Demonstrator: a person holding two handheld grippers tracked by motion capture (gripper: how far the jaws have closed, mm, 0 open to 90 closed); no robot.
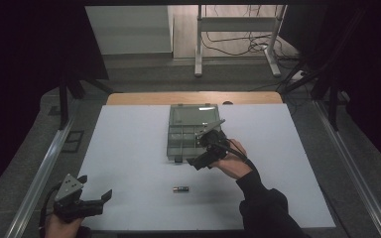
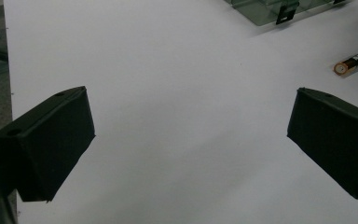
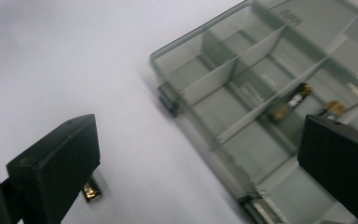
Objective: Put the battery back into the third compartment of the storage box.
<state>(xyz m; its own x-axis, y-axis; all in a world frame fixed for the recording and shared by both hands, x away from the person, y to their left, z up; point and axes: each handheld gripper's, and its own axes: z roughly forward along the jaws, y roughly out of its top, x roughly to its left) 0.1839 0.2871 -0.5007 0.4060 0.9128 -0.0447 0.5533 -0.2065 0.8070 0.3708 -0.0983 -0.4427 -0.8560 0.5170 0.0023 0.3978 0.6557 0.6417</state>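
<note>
A clear compartment box (image 1: 170, 134) lies open at the middle of the white table, its lid (image 1: 193, 114) laid back. My right gripper (image 1: 206, 144) hovers open over the box's front right part. In the right gripper view the box (image 3: 179, 63) spreads between the jaws, and two batteries (image 3: 292, 101) (image 3: 332, 108) lie in its compartments. A loose battery (image 1: 181, 189) rests on the table in front of the box; it also peeks out beside a jaw (image 3: 91, 191). My left gripper (image 1: 95, 187) sits open near the front left edge, with the loose battery (image 2: 354, 62) ahead to its right.
The white table board (image 1: 129, 163) ends at metal rails left (image 1: 39, 173) and right (image 1: 357, 173). Beyond the far edge stand a metal frame (image 1: 238, 39) and cables on the floor (image 1: 248, 47). The box's latch corner (image 2: 284, 11) shows in the left gripper view.
</note>
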